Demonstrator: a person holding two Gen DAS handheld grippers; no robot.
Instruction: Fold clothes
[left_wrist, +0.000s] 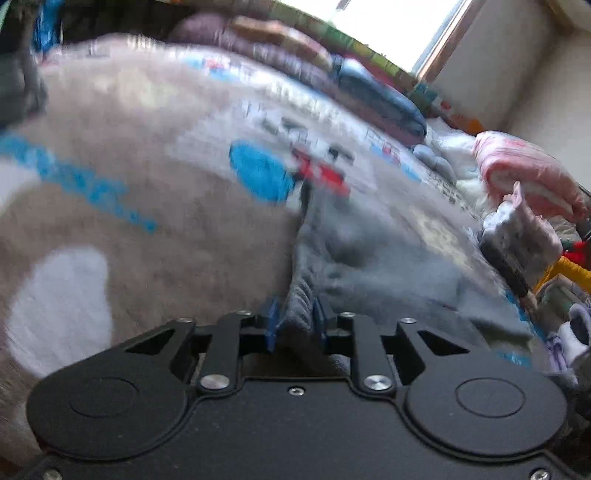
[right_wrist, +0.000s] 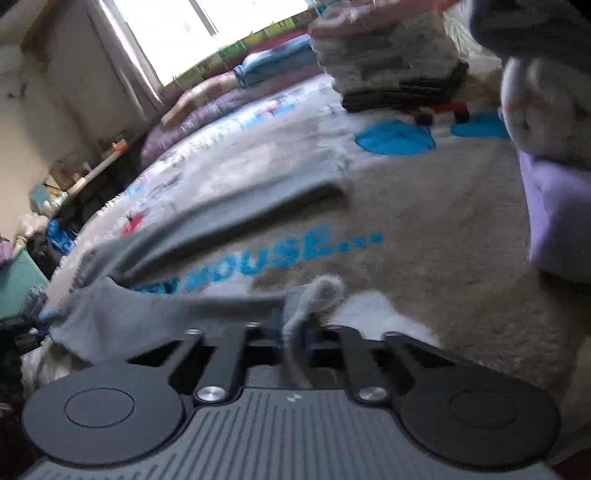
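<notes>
A grey garment (left_wrist: 369, 258) lies spread on a beige blanket (left_wrist: 155, 155) with blue print. My left gripper (left_wrist: 295, 317) is shut on a ribbed edge of the grey garment, which bunches between the blue pads. In the right wrist view the same grey garment (right_wrist: 177, 310) stretches to the left over the blanket (right_wrist: 424, 229). My right gripper (right_wrist: 299, 332) is shut on another edge of it, and a small fold of cloth sticks up between the fingers. Both views are motion-blurred.
A stack of folded clothes (right_wrist: 391, 62) stands on the blanket ahead of the right gripper. A lilac cloth (right_wrist: 554, 214) lies at the right. Rolled quilts (left_wrist: 280, 48) line the far side under a window. A pink blanket (left_wrist: 524, 170) and a clothes pile (left_wrist: 517, 240) are at the right.
</notes>
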